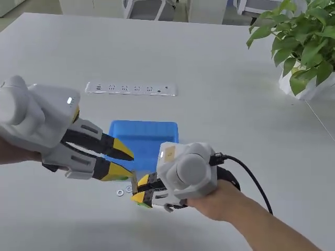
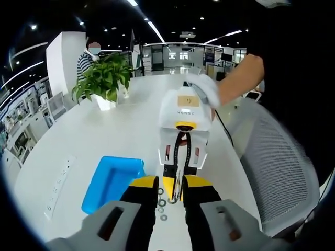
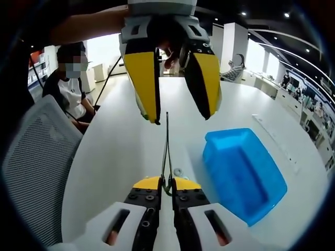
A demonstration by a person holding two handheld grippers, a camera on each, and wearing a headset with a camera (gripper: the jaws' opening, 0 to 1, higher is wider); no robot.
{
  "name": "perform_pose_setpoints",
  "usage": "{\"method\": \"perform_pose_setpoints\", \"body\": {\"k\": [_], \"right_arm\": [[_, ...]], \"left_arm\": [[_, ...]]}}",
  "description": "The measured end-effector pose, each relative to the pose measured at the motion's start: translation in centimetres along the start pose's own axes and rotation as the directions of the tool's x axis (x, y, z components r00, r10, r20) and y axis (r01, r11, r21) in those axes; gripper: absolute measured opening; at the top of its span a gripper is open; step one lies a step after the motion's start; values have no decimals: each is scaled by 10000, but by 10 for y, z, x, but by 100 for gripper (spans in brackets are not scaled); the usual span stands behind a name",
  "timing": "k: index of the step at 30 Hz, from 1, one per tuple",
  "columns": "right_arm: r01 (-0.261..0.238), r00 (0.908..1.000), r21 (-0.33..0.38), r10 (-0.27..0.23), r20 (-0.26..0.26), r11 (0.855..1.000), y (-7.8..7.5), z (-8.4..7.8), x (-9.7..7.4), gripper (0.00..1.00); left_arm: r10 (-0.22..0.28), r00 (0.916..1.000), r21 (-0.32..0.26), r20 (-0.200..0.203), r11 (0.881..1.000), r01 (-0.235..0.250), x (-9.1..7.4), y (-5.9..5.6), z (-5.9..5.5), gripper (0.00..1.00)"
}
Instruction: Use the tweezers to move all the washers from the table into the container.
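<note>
Several small flat metal washers (image 2: 162, 203) lie loose on the pale, smooth table (image 1: 209, 78), just off the blue container (image 1: 144, 140) at its 6 to 7 o'clock in the head view. The container is a shallow rectangular plastic tray with rounded corners. In the right gripper view, one ring lies close beside the thin steel tweezers (image 3: 166, 146). The right gripper (image 1: 137, 189) has its yellow-tipped jaws clamped on the tweezers, whose slim legs run forward from them. Facing it, the left gripper (image 1: 131, 166) holds its black, yellow-ended jaws apart, and in the left gripper view the tweezers' tip reaches into the gap between them, partly masking the washers. A hand (image 1: 225, 201) wraps the right gripper's grey body, with a black cable (image 1: 251, 178) looping off at 3 o'clock. A white power strip (image 1: 131, 89) lies at the container's 12 o'clock and a leafy potted plant (image 1: 303, 36) at 2 o'clock.
</note>
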State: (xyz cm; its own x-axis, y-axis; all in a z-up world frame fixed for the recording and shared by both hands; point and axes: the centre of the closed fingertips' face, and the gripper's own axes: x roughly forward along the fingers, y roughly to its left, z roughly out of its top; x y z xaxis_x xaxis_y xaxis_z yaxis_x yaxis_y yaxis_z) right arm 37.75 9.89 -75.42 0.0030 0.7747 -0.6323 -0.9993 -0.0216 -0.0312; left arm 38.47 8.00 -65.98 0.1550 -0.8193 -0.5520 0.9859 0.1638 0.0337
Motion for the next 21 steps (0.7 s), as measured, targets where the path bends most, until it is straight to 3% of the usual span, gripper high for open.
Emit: {"method": "perform_pose_setpoints", "body": {"k": [7,11,18,21], "right_arm": [[48,10000,-251,-47,44,9997,-4,11,-8,8],[90,9999,-351,-86,107,9993,-9,17,-14,8],[203,9996,-475,-194,182,9987,-23,26,-24,8],[270,9994,-517,-258,226,9983,-29,30,-28,8]], "left_arm": [[464,9989,-426,-5,9980,-464,-16,2,-5,29],[715,9973,-728,185,9949,-700,-23,2,-6,32],[1281,9906,-1259,485,9846,-1212,-32,1,-8,36],[1487,9877,-1330,481,9810,-1413,-33,1,-11,43]]}}
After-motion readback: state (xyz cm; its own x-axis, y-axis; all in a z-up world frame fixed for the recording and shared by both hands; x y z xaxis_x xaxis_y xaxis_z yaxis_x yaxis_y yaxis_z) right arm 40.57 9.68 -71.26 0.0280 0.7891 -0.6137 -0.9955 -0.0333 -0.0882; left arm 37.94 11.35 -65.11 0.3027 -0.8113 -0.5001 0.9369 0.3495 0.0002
